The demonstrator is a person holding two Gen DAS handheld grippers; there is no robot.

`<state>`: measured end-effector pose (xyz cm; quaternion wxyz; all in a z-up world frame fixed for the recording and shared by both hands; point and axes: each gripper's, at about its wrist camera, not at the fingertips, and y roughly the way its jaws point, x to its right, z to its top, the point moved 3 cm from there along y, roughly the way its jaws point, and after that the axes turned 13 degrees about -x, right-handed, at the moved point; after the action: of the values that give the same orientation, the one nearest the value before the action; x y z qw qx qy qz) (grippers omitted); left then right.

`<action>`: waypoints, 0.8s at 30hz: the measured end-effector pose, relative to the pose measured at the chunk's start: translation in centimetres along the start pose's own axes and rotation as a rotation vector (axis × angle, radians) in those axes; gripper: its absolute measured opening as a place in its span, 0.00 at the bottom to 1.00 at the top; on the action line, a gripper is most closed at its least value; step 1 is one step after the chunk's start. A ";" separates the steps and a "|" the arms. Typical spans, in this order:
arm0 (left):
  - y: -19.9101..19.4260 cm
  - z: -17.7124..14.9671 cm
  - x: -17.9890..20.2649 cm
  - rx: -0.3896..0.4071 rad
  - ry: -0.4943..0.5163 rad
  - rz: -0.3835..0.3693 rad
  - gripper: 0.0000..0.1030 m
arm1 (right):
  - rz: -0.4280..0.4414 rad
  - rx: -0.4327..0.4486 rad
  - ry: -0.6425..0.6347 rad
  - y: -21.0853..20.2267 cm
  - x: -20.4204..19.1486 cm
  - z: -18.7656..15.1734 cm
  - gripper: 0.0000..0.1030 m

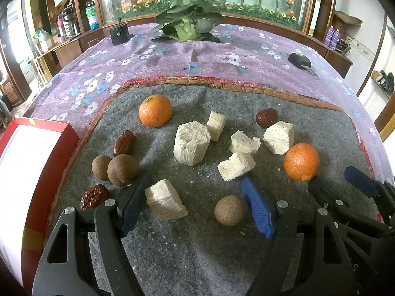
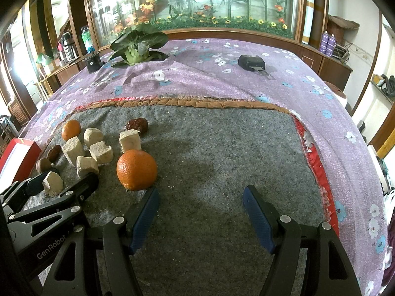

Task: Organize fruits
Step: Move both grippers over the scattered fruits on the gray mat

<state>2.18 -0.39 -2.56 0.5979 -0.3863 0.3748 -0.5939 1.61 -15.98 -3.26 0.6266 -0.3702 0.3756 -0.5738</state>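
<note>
On the grey felt mat [image 1: 197, 246] lie two oranges [image 1: 155, 110] [image 1: 301, 161], several red dates [image 1: 266, 117], brown round longans [image 1: 122, 170], a paler round fruit [image 1: 230, 210] and several pale fibrous chunks [image 1: 191, 143]. My left gripper [image 1: 195, 182] is open, low over the mat, with one chunk [image 1: 165, 203] and the pale round fruit between its fingers. My right gripper [image 2: 200, 192] is open and empty; the near orange [image 2: 137, 169] sits just beyond its left fingertip. The right gripper also shows in the left wrist view [image 1: 338, 177].
A red box with a white inside [image 1: 27, 162] stands at the mat's left edge. The purple flowered cloth [image 1: 197, 56] carries a bok choy [image 1: 187, 22], a black round device [image 1: 118, 33] and a black gadget [image 1: 300, 60]. The right half of the mat [image 2: 234, 148] holds nothing.
</note>
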 end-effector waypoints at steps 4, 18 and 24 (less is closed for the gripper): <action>0.0 0.0 0.0 0.000 0.000 0.000 0.74 | 0.000 0.000 0.000 0.0 0.0 0.0 0.68; 0.0 0.1 0.0 -0.006 0.015 -0.002 0.74 | 0.003 -0.001 -0.001 0.0 0.0 0.2 0.69; -0.8 -0.6 -0.8 -0.045 0.060 -0.064 0.74 | 0.014 -0.011 -0.042 -0.2 0.0 -0.1 0.71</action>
<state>1.32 0.37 -2.06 0.5582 -0.3935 0.3935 -0.6154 1.46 -16.04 -3.16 0.6362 -0.3829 0.3681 -0.5595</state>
